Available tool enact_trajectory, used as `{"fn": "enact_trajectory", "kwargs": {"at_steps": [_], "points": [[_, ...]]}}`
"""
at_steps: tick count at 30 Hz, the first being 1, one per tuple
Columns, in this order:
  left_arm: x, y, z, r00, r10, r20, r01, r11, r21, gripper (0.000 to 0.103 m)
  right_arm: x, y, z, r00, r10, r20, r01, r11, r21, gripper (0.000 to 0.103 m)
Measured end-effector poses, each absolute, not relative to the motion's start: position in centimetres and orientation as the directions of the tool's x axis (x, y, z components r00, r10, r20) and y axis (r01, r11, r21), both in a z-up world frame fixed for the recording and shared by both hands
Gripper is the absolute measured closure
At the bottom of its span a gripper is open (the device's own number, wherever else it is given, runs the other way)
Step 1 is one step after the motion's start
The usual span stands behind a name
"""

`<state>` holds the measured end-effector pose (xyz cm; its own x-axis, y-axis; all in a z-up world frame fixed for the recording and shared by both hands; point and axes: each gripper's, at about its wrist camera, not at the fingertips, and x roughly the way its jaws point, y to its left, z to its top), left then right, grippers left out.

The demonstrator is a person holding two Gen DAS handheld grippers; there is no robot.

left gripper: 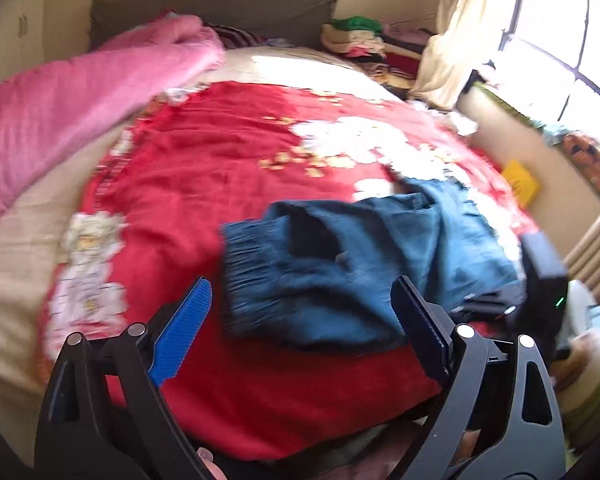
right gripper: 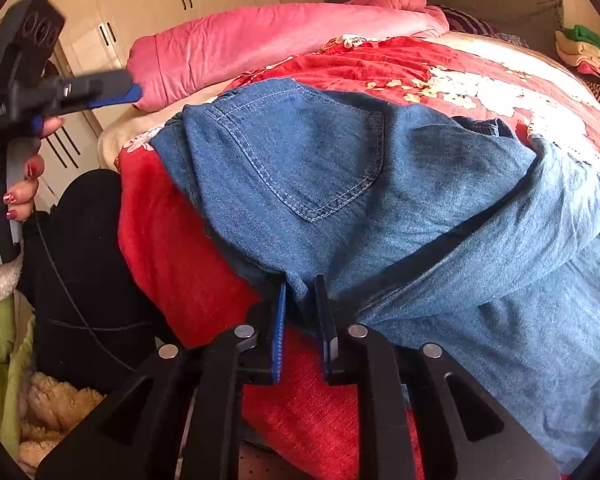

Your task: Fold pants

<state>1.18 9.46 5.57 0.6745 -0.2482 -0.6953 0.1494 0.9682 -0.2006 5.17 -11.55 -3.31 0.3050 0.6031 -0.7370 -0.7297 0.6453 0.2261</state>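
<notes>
**Jeans pinched on the red bedspread**

Jeans (right gripper: 380, 208) lay bunched on the red floral bedspread (left gripper: 228, 160), back pocket up, beside a pink quilt (right gripper: 260, 40). The right gripper (right gripper: 304, 312) sat low over the bed, its tongs closed on a denim fold. The left gripper (left gripper: 300, 320), gaping wide, hovered just above the frayed hem (left gripper: 244, 264), held by a hand (right gripper: 12, 184) with red nails.

home bedroom, bed (left gripper: 228, 184), wardrobe (right gripper: 172, 4), curtained window (left gripper: 560, 36)
</notes>
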Motion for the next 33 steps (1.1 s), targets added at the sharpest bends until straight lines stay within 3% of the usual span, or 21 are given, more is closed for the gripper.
{"fn": "enact_trajectory", "kwargs": {"at_steps": [5, 8, 11, 16, 22, 30, 33], "points": [[4.8, 6.2, 3.1, 0.588, -0.367, -0.72, 0.21, 0.93, -0.303, 0.044, 4.7, -12.0, -2.8, 0.298, 0.62, -0.726, -0.726, 0.641, 0.249, 0.078], [5.7, 6.2, 0.3, 0.55, -0.307, -0.777, 0.169, 0.952, -0.256, 0.059, 4.3, -13.2, -1.8, 0.304, 0.64, -0.705, -0.71, 0.646, 0.28, 0.076], [5.5, 7.1, -2.5, 0.511, -0.282, -0.812, 0.131, 0.959, -0.251, 0.066, 4.1, -14.3, -0.5, 0.328, 0.672, -0.664, -0.702, 0.644, 0.305, 0.074], [5.2, 7.4, -3.1, 0.512, -0.287, -0.81, 0.136, 0.958, -0.253, 0.066, 5.4, -13.4, 0.3, 0.373, 0.658, -0.655, -0.676, 0.676, 0.294, 0.068], [5.0, 7.1, -3.4, 0.523, -0.286, -0.803, 0.163, 0.958, -0.235, 0.065, 7.2, -12.0, -3.6, 0.328, 0.543, -0.773, -0.6, 0.752, 0.273, 0.064], [4.9, 6.5, -3.5, 0.539, -0.302, -0.786, 0.195, 0.953, -0.233, 0.055, 7.3, -12.4, -3.6, 0.34, 0.57, -0.748, -0.585, 0.751, 0.306, 0.064], [4.5, 6.7, -2.7, 0.559, -0.334, -0.759, 0.206, 0.943, -0.263, 0.051, 6.7, -13.6, -2.3, 0.359, 0.605, -0.71, -0.579, 0.741, 0.339, 0.058]]}}
